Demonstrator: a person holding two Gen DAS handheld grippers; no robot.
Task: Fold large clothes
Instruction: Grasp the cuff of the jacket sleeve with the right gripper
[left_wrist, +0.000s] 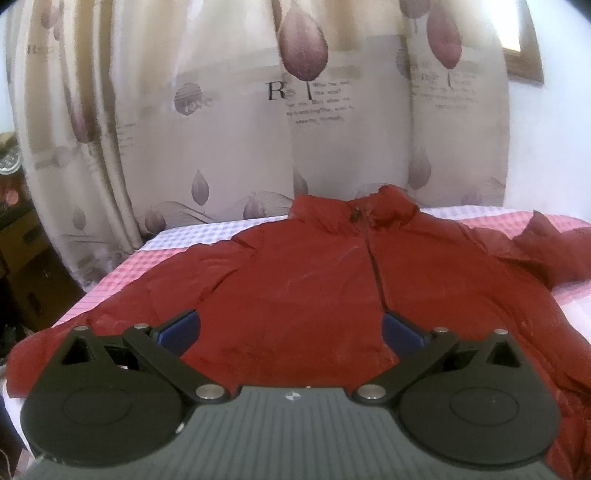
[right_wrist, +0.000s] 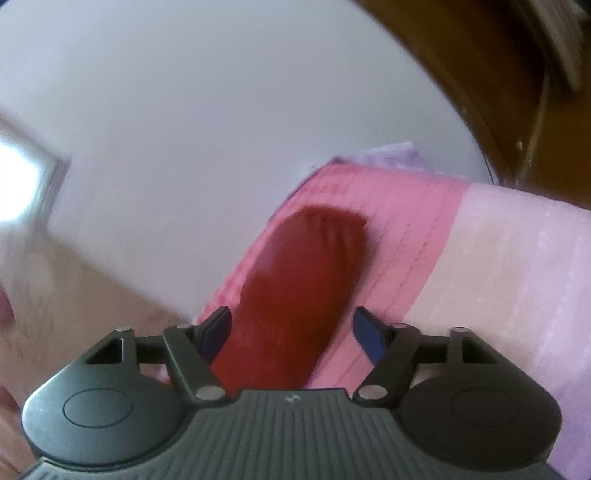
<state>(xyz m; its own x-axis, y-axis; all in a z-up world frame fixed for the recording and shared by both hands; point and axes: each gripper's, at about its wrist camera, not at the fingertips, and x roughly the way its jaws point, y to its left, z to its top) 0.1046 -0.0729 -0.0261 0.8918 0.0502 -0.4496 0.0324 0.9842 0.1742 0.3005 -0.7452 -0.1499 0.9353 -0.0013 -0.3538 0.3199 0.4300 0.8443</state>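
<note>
The red padded jacket (left_wrist: 332, 280) lay flat on the bed (left_wrist: 177, 240), ahead of the spread, empty left tool (left_wrist: 291, 328). Its sleeve (right_wrist: 295, 295) ran between the right tool's (right_wrist: 291, 332) spread, unclamped jaws. Judged soft, bulky and slippery; best gripped at the cuff.

Legible text is confined to the curtain (left_wrist: 258, 122) in the left wrist view. A large dark capital "R" stands at its centre, beside the stem of a printed plum-coloured leaf. To the right of the stem run several small printed lines, too blurred to read. A fainter "R" shows at far left of the curtain. In the right wrist view, nothing readable.
</note>
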